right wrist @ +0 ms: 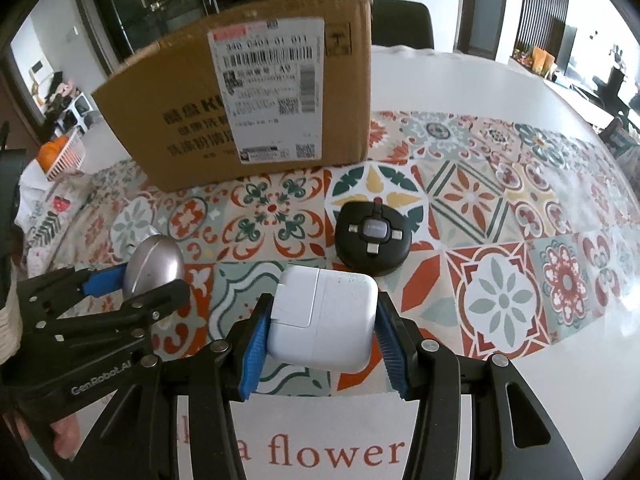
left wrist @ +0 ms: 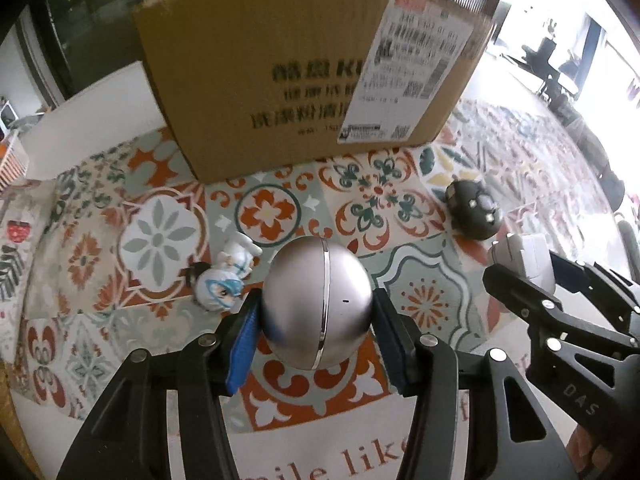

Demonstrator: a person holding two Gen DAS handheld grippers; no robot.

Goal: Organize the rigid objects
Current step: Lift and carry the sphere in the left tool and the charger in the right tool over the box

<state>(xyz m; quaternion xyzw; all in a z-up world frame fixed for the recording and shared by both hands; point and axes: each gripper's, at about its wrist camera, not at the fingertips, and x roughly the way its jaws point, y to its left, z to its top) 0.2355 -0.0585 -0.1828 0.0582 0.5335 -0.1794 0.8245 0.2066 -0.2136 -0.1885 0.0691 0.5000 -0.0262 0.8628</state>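
My left gripper (left wrist: 316, 320) is shut on a silver egg-shaped object (left wrist: 314, 300), its blue pads (left wrist: 244, 344) pressed on both sides; the egg (right wrist: 154, 266) also shows at the left of the right wrist view. My right gripper (right wrist: 320, 332) is shut on a white power adapter (right wrist: 324, 316), which appears at the right edge of the left wrist view (left wrist: 524, 260). A black round device (right wrist: 372, 236) with grey buttons lies on the patterned tablecloth beyond the adapter. A small blue-haired figurine (left wrist: 228, 276) lies on its side left of the egg.
A large cardboard box (left wrist: 304, 76) with a shipping label stands at the back of the table on the patterned cloth (right wrist: 500, 248). A white basket (right wrist: 66, 156) sits off the table's left side. White tabletop (right wrist: 460, 80) lies behind and right of the box.
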